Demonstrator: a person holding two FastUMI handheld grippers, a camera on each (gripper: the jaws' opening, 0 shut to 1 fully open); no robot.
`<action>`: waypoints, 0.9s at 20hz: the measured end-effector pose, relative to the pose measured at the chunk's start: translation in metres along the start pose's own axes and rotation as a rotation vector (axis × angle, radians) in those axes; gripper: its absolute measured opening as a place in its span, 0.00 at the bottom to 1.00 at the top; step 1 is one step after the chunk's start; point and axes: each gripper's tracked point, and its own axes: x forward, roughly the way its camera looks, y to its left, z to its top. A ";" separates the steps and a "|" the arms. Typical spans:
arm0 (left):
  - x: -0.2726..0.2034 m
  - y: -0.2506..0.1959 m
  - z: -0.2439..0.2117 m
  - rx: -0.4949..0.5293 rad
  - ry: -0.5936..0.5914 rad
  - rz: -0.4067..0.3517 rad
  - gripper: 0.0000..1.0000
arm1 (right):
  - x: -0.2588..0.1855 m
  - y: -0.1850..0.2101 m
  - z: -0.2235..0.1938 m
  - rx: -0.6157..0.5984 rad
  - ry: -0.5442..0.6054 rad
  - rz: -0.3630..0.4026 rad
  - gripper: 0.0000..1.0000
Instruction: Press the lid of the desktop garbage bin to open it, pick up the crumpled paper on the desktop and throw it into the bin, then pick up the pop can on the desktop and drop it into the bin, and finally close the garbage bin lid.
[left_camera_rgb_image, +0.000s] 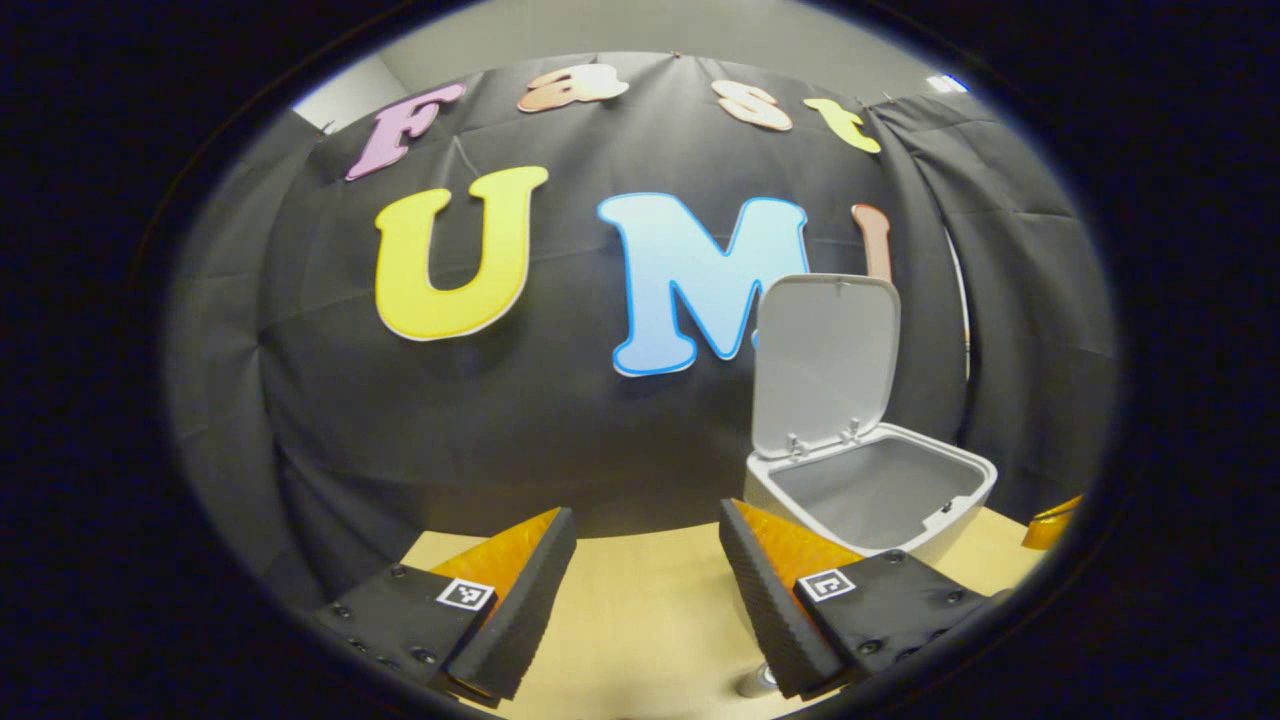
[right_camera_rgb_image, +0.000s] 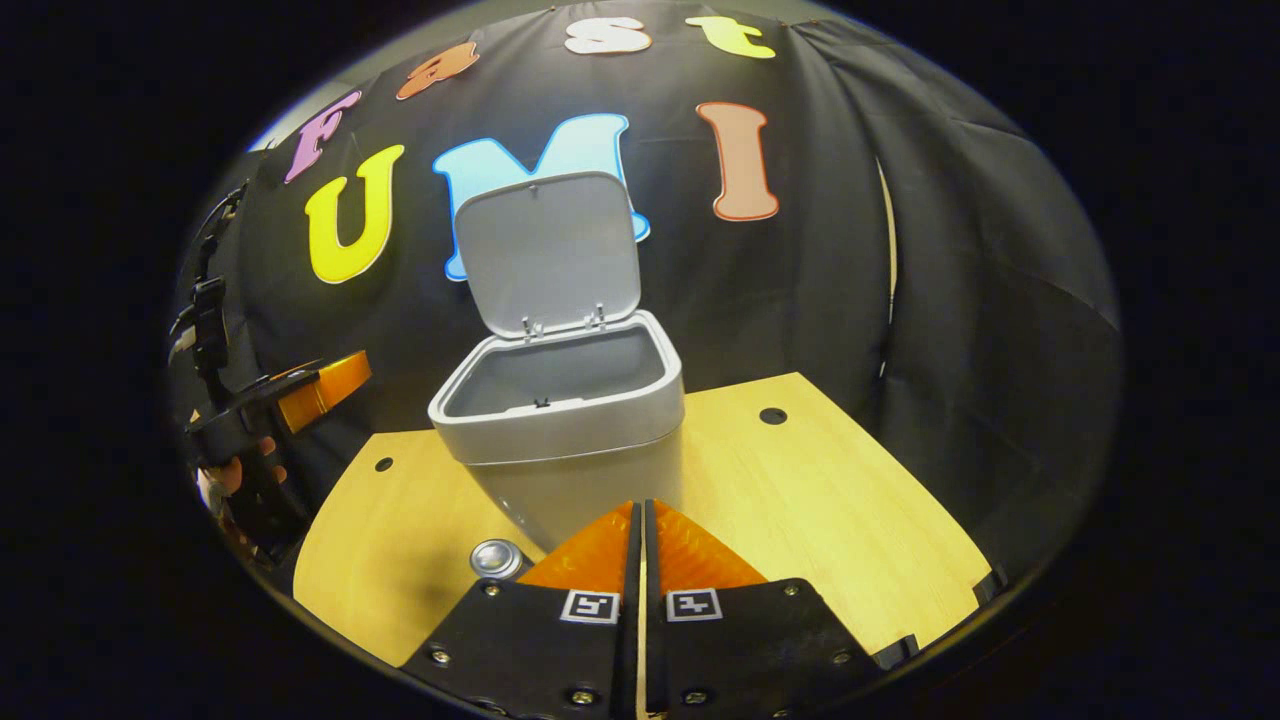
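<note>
with the bin (right_camera_rgb_image: 570, 440) standing open on the tabletop (right_camera_rgb_image: 830, 500), lid (right_camera_rgb_image: 548, 250) upright, my left tool (left_camera_rgb_image: 645, 585) was spread and empty, my right tool (right_camera_rgb_image: 642, 545) pinched closed on nothing. the can (right_camera_rgb_image: 497, 557) stood just beside the bin's base; i judged a careless reach could topple it.

You had a pale wood-grain worktop (right_camera_rgb_image: 830, 500) before you, with two small round holes (right_camera_rgb_image: 772, 415) drilled in it, one toward each side, and black draped cloth (right_camera_rgb_image: 960, 300) hung behind it.
</note>
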 end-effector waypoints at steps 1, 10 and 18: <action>-0.005 0.011 -0.003 -0.007 0.003 0.021 0.94 | 0.003 0.006 -0.001 -0.005 0.007 0.013 0.03; -0.044 0.088 -0.012 -0.025 0.018 0.166 0.94 | 0.027 0.064 -0.013 -0.080 0.066 0.138 0.03; -0.070 0.132 -0.019 -0.042 0.037 0.243 0.95 | 0.045 0.104 -0.036 -0.133 0.123 0.210 0.32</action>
